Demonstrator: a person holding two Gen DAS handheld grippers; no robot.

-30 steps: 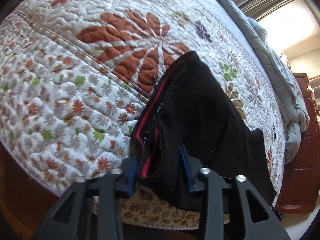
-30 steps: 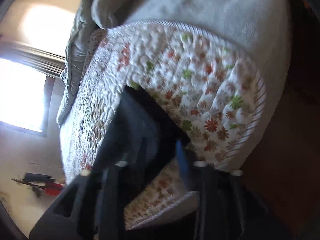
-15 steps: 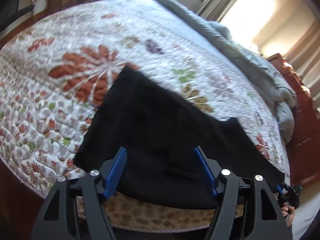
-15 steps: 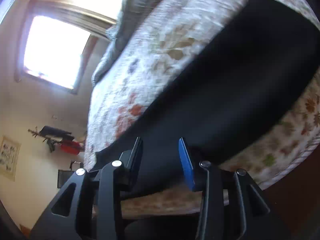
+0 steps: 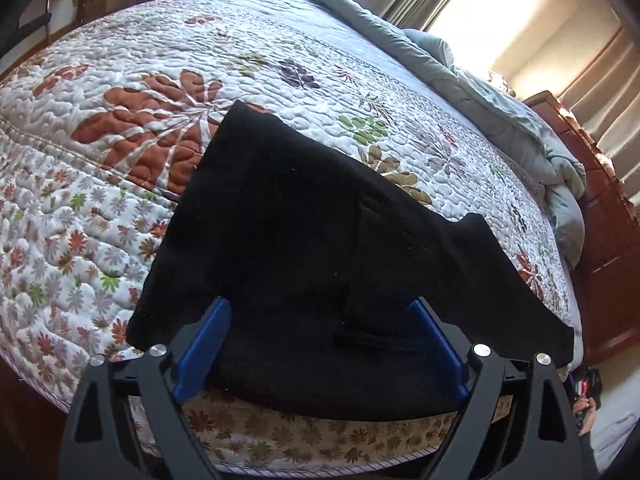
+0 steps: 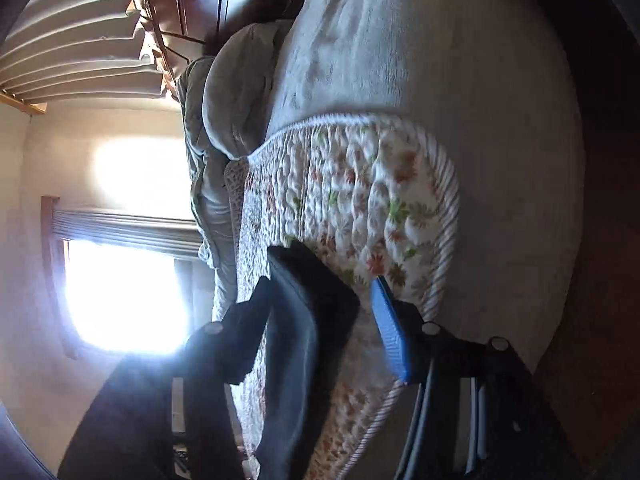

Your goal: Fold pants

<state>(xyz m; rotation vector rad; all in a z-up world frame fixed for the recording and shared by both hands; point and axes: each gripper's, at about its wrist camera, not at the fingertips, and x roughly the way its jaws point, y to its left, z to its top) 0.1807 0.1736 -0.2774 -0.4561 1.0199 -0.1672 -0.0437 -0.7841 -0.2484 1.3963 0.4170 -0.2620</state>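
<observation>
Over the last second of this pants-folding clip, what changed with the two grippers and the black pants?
The left gripper let go: a second ago its blue pads pinched the red-lined waistband, now its jaws are opening and the black fabric pants lie spread flat. The right gripper is opening too, a dark fold between its fingers. The floral quilted bedspread stayed put.

Black pants (image 5: 320, 240) on a white quilt (image 5: 120, 208) with rust, green and grey flowers; blue tool pads (image 5: 200, 344).

both grippers are showing black angular frames: left gripper (image 5: 320, 340) and right gripper (image 6: 324, 320) are wearing blue finger pads, silver screw heads glinting on the arms.
</observation>
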